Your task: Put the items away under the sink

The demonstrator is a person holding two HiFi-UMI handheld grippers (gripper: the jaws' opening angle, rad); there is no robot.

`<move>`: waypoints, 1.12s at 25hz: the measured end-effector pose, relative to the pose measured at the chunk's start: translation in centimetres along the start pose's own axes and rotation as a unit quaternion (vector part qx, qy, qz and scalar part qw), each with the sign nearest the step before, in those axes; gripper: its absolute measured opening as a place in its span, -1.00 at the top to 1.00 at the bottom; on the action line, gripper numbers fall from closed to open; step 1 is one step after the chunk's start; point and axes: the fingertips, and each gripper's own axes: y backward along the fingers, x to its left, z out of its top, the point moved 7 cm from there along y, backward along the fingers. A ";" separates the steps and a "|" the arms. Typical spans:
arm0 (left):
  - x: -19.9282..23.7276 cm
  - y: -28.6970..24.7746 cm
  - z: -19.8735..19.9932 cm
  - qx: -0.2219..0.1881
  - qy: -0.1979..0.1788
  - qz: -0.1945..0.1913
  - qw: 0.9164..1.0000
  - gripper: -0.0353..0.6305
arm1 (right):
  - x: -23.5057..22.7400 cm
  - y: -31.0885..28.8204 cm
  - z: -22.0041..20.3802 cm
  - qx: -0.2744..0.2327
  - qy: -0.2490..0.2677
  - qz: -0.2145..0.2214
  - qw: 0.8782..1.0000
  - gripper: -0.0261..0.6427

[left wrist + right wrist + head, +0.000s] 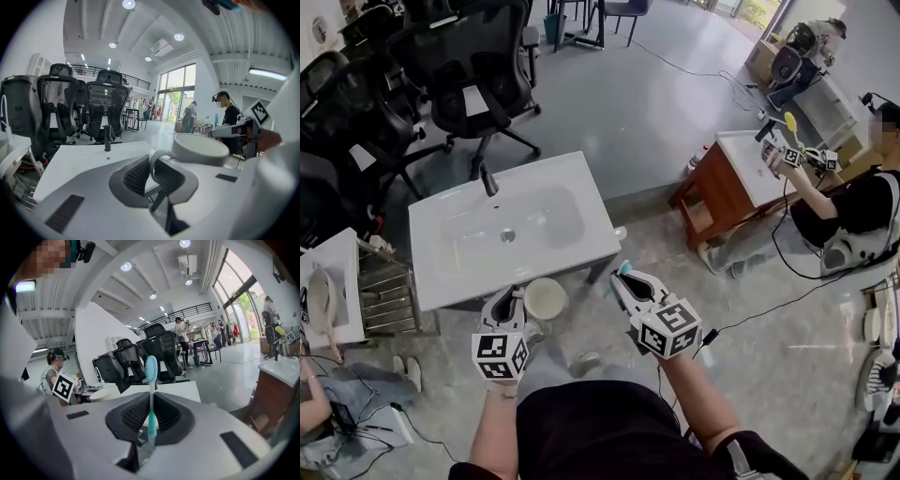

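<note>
The jaws of the left gripper [151,177] pinch the handle of a white mug [199,149], those of the right gripper [151,418] clamp the stem of an upright teal toothbrush [151,366], both held in the air near the white sink [450,267]. The mug looks hard, slick and breakable and may swing on its handle; the brush is light and slim, best held mid-stem

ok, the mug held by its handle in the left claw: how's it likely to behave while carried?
The mug looks like thick-walled ceramic: probably stiff, heavyish for its size, chippable if knocked. The left claw pinches only the thin handle loop, body off to one side, so it may pivot in the grip. Smooth finish could slip.
</note>
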 end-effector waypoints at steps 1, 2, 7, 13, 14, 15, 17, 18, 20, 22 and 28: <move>-0.2 0.3 -0.5 0.000 -0.002 0.000 1.000 0.76 | 0.3 0.2 -0.6 0.002 0.000 -0.001 1.000 0.79; -0.4 0.6 -1.1 -0.001 -0.003 0.000 1.000 0.76 | 0.5 0.4 -1.2 0.005 0.001 -0.002 1.000 0.79; -0.6 1.6 -3.6 -0.006 -0.015 -0.003 1.000 0.76 | 1.9 1.3 -4.1 0.008 0.001 -0.016 1.000 0.79; -0.3 1.2 -7.0 0.016 -0.044 -0.037 0.998 0.76 | 3.3 1.2 -7.1 0.006 -0.003 -0.050 0.999 0.79; -0.3 1.1 -7.6 0.019 -0.047 -0.043 0.998 0.76 | 3.6 1.2 -7.8 0.006 -0.005 -0.055 0.998 0.79; -0.3 1.1 -8.3 0.022 -0.047 -0.049 0.997 0.76 | 3.8 1.2 -8.4 0.006 -0.006 -0.059 0.998 0.79; -0.2 0.7 -9.6 0.026 -0.048 -0.057 0.997 0.76 | 4.1 1.0 -9.6 0.005 -0.005 -0.070 0.998 0.79; -0.2 0.5 -10.1 0.028 -0.049 -0.059 0.997 0.76 | 4.2 0.9 -10.2 0.003 -0.005 -0.075 0.997 0.79; -0.1 -0.1 -11.2 0.029 -0.052 -0.063 0.996 0.76 | 4.3 0.7 -11.5 0.000 -0.008 -0.084 0.996 0.79; -0.2 -0.6 -12.3 0.032 -0.054 -0.068 0.996 0.76 | 4.3 0.6 -13.0 -0.001 -0.015 -0.093 0.996 0.79; -0.5 -2.4 -15.9 0.045 -0.067 -0.081 0.993 0.76 | 3.4 -0.1 -17.3 -0.002 -0.027 -0.119 0.992 0.79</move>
